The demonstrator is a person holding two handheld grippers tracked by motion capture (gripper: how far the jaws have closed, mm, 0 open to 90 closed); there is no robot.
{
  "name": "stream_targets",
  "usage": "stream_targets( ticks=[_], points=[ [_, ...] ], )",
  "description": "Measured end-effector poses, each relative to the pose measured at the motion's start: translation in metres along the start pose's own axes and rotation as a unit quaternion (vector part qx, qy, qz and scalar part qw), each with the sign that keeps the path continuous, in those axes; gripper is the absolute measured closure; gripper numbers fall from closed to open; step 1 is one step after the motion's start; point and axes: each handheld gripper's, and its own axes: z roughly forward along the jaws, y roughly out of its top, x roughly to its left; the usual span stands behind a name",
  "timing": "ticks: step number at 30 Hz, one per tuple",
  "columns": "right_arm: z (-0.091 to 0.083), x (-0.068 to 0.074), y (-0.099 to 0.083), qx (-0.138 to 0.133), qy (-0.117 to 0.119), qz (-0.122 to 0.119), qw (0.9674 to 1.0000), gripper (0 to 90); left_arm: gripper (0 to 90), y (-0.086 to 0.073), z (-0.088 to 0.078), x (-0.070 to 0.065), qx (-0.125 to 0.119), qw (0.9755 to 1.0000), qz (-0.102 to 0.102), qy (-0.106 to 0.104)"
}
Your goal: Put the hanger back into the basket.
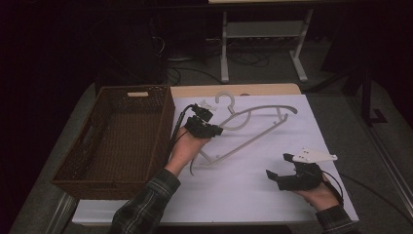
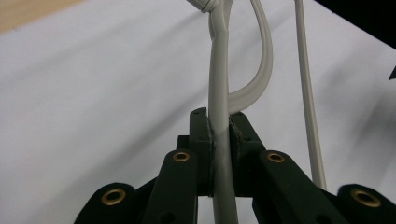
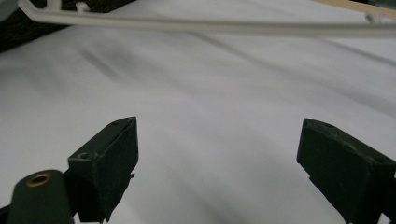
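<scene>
A white plastic clothes hanger lies on a white sheet, its hook pointing toward the far edge. My left gripper is shut on the hanger's left shoulder arm. In the left gripper view the pale arm runs straight up between the closed jaws of the left gripper. My right gripper stands open over bare sheet, nearer than the hanger and apart from it. In the right gripper view, nothing sits in the wide gap of the right gripper, and the hanger's straight bar crosses the top.
A dark brown wicker basket stands at the left, its right wall close to my left hand; its inside looks empty. A wooden table edge shows beyond the sheet. Desk legs and cables stand on the floor behind.
</scene>
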Motion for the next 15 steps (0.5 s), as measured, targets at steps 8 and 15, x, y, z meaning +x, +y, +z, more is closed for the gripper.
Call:
stream_targets(
  ticks=[8,15],
  points=[
    [-0.016,-0.001,-0.004,-0.035,-0.009,0.013,0.9992,5.4,82.5,0.020,-0.033,-0.001,-0.008,0.9997,0.009,0.019],
    [-0.025,0.005,-0.007,-0.050,0.000,0.011,0.9987,2.5,82.5,0.023,-0.064,0.012,-0.013,0.9994,0.004,0.030]
  ],
)
